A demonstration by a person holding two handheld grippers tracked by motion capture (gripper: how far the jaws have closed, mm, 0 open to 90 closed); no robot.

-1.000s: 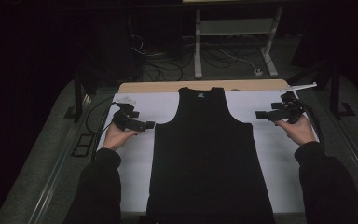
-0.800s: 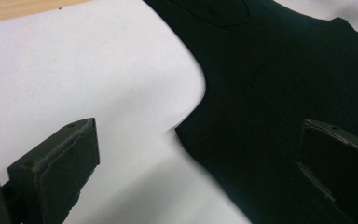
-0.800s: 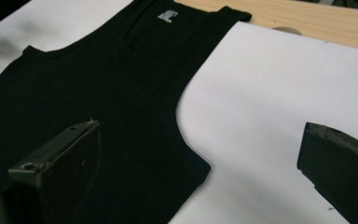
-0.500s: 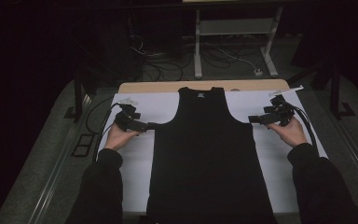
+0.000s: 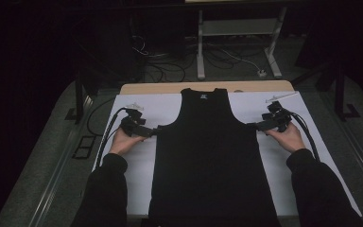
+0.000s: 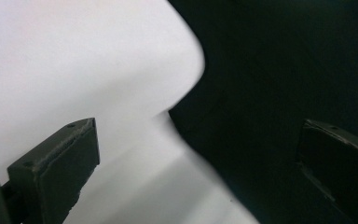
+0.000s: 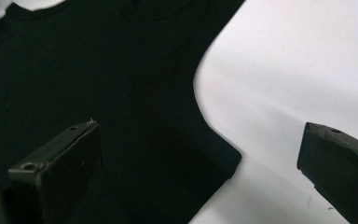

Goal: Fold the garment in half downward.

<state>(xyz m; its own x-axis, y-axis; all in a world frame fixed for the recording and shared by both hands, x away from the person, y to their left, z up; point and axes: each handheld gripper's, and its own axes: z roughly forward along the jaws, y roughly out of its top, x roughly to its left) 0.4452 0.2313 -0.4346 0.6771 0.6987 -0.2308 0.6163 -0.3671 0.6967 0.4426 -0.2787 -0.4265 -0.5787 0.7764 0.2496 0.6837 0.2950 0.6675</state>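
A black sleeveless fabric tank top (image 5: pixel 212 156) lies flat, neck away from the person, along the middle of the white-covered bench (image 5: pixel 274 161). The left hand-held gripper (image 5: pixel 155 133) sits at the garment's left underarm corner, jaws spread wide across that edge. The right hand-held gripper (image 5: pixel 251 126) is at the right underarm corner, jaws likewise apart. Bare white cover lies open outside both side edges.
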